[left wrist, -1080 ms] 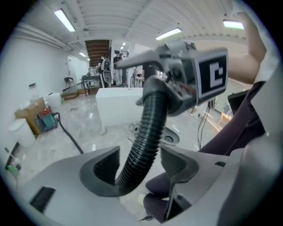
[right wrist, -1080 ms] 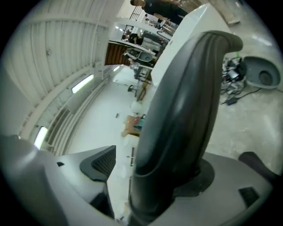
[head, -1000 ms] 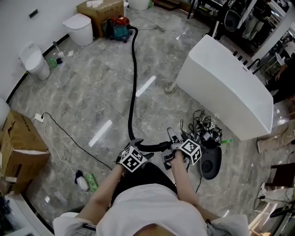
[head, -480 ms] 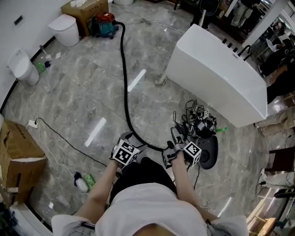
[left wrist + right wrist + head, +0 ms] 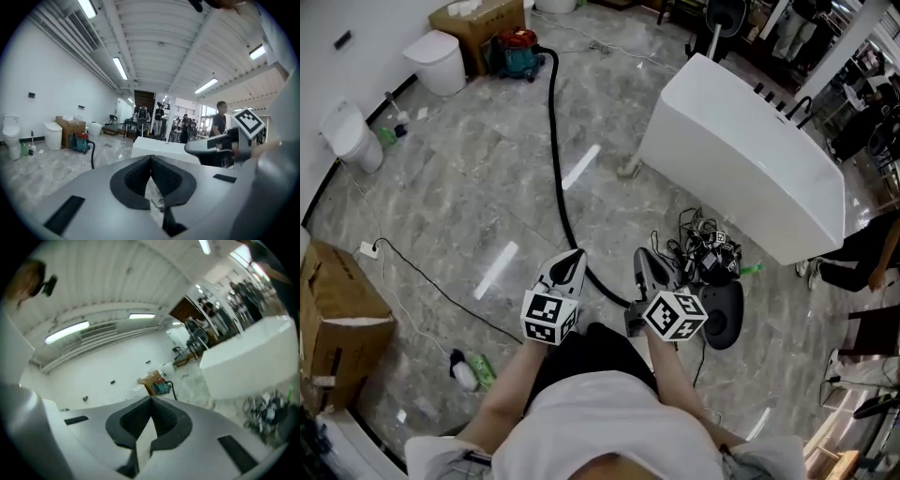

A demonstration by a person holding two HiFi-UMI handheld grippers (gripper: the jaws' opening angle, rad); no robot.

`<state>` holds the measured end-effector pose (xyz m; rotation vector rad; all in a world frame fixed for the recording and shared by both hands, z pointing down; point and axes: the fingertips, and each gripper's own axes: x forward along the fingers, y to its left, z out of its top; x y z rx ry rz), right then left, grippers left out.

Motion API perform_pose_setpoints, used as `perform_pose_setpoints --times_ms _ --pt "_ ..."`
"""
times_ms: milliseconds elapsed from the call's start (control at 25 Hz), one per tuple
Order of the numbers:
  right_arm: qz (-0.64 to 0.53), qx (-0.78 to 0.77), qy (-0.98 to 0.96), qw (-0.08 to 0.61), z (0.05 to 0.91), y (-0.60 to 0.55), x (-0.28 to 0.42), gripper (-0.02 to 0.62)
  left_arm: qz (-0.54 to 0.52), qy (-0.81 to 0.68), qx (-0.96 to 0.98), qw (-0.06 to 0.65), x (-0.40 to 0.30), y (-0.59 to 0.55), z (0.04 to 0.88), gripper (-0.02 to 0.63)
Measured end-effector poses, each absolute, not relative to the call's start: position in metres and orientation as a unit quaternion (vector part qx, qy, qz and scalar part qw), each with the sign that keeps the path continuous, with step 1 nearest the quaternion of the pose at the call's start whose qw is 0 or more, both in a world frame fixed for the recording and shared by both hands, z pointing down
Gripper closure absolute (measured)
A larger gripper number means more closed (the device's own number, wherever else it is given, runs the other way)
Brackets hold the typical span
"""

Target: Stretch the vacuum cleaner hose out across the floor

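Containers first: a cardboard box [image 5: 483, 23] is sitting far beyond the bathtub [image 5: 741, 159], off its left end, w/ white stuff poking out the top. A second box [image 5: 342, 314] is sitting well left of the bathtub at the frame edge; what's in it isn't showing. A small bottle [image 5: 469, 370] is lying on the floor left of the bathtub, green label too small to read. The only clear patterns are the black-and-white squares on the gripper cubes.

The vacuum cleaner [image 5: 517, 49] is standing just beside the far box. The hose [image 5: 555, 169] is lying on the floor left of the bathtub, running from the vacuum cleaner toward the person in one long, gently curving line. Its near end is passing btwn the two grippers, near the cable tangle [image 5: 698, 248] off the bathtub's near side.

L gripper [image 5: 575, 255] is pointing across the room, jaws just closed and pressing together w/ nothing btwn them. R gripper [image 5: 642, 258], nearer the bathtub, is doing the same. Neither is gripping the hose.
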<state>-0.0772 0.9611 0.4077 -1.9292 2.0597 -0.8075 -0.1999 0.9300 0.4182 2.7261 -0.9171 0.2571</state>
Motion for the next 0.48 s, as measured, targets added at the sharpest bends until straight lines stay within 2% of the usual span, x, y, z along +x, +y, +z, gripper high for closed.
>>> perform_pose_setpoints --times_ms 120,480 --pt "-0.190 -0.654 0.731 0.043 0.387 0.955 -0.093 0.580 0.039 -0.320 0.937 0.136 -0.198 0.929 0.391 0.597" --pt "-0.092 -0.645 0.759 -0.003 0.368 0.941 -0.126 0.580 0.016 -0.362 0.925 0.114 -0.220 0.929 0.369 0.597"
